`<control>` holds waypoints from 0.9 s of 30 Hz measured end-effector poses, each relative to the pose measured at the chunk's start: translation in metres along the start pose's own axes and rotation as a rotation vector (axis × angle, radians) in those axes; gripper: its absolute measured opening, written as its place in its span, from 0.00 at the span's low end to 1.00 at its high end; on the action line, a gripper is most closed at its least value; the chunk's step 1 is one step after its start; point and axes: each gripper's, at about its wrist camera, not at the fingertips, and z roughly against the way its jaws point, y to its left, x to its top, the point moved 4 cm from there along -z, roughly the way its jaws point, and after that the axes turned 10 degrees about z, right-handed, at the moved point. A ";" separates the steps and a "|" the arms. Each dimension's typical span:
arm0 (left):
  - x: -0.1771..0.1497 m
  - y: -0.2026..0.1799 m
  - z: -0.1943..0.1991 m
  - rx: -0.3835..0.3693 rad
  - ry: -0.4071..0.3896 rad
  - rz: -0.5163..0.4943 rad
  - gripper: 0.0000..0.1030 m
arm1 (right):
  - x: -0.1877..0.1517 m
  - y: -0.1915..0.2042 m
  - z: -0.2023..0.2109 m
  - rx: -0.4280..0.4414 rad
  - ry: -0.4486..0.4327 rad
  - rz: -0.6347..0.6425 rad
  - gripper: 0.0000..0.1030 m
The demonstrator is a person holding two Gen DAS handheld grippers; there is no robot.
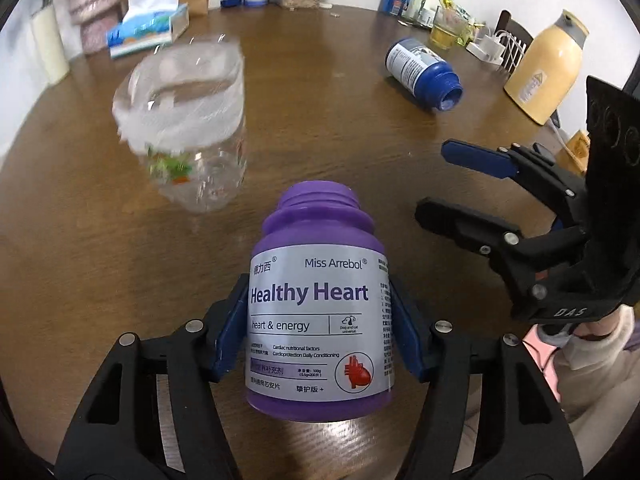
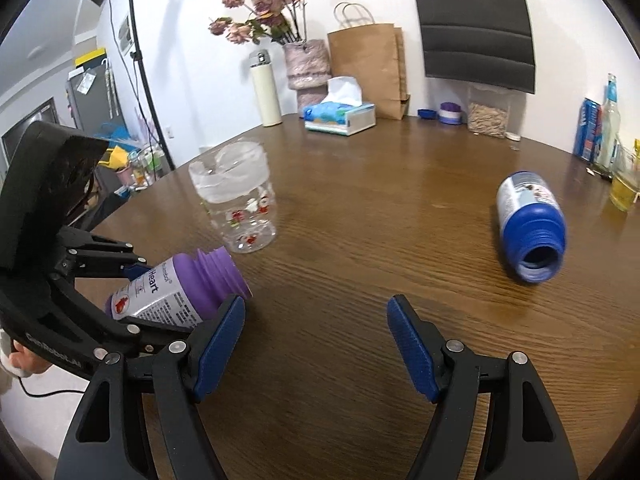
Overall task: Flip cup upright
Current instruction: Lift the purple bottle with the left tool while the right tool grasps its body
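Note:
My left gripper [image 1: 318,320] is shut on a purple "Healthy Heart" bottle [image 1: 316,320], its open mouth pointing away from me. In the right wrist view the bottle [image 2: 172,292] is tilted on its side just above the table, held by the left gripper [image 2: 132,280]. My right gripper [image 2: 316,340] is open and empty over the table, right of the purple bottle; it also shows in the left wrist view [image 1: 476,184]. A clear plastic cup [image 2: 236,196] with a flower print stands upright on the table; it also shows in the left wrist view [image 1: 184,120].
A blue bottle [image 2: 532,224] lies on its side, mouth open, at the right. A tissue box [image 2: 340,116], white flask [image 2: 266,88], paper bag [image 2: 368,68] and vase [image 2: 308,68] stand at the back. A yellow thermos [image 1: 548,64] stands at the right edge.

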 end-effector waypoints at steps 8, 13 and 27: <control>0.057 -0.030 0.072 -0.053 -0.270 -0.035 0.58 | 0.036 -0.034 0.031 0.040 -0.125 -0.044 0.76; 0.120 -0.044 0.110 -0.012 -0.496 -0.078 0.58 | 0.101 -0.066 0.056 0.124 -0.251 -0.072 0.76; 0.175 -0.051 0.103 0.047 -0.920 -0.140 0.58 | 0.212 -0.096 0.010 0.492 -0.268 -0.217 0.70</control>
